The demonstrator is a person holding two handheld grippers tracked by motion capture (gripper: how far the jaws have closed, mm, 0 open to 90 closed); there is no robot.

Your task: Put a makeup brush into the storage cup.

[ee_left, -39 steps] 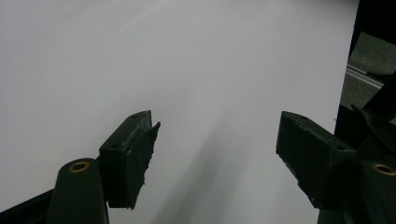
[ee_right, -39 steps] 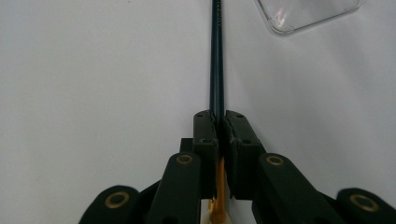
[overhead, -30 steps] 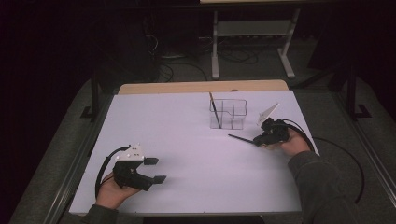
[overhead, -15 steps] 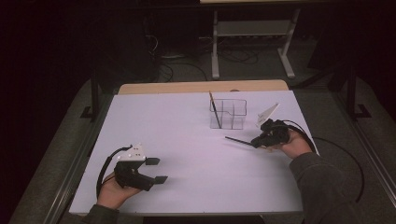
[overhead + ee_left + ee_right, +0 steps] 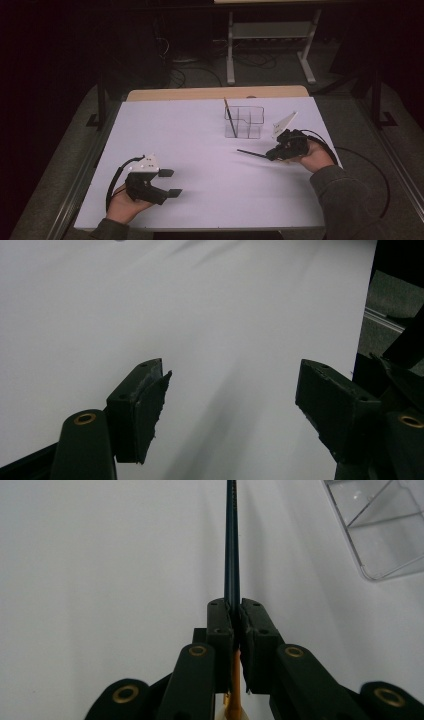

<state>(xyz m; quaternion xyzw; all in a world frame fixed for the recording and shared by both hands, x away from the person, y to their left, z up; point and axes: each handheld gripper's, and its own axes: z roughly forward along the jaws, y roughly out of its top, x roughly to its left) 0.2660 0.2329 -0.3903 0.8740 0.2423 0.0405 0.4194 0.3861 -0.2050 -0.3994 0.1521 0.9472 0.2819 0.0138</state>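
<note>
Clamped jaws of the right gripper (image 5: 235, 625) pinch a dark pencil (image 5: 232, 540) near its rear end, an orange stub trailing below the pads. In the high view the shaft (image 5: 251, 152) juts toward nine o'clock from that gripper (image 5: 272, 154), roughly level over the white table (image 5: 200, 130). A clear divided organizer (image 5: 245, 122), already holding one upright pencil (image 5: 229, 116), stands at eleven o'clock, near the right hand. Spread wide and empty, the left gripper (image 5: 170, 183) rests at seven o'clock, well apart.
</note>
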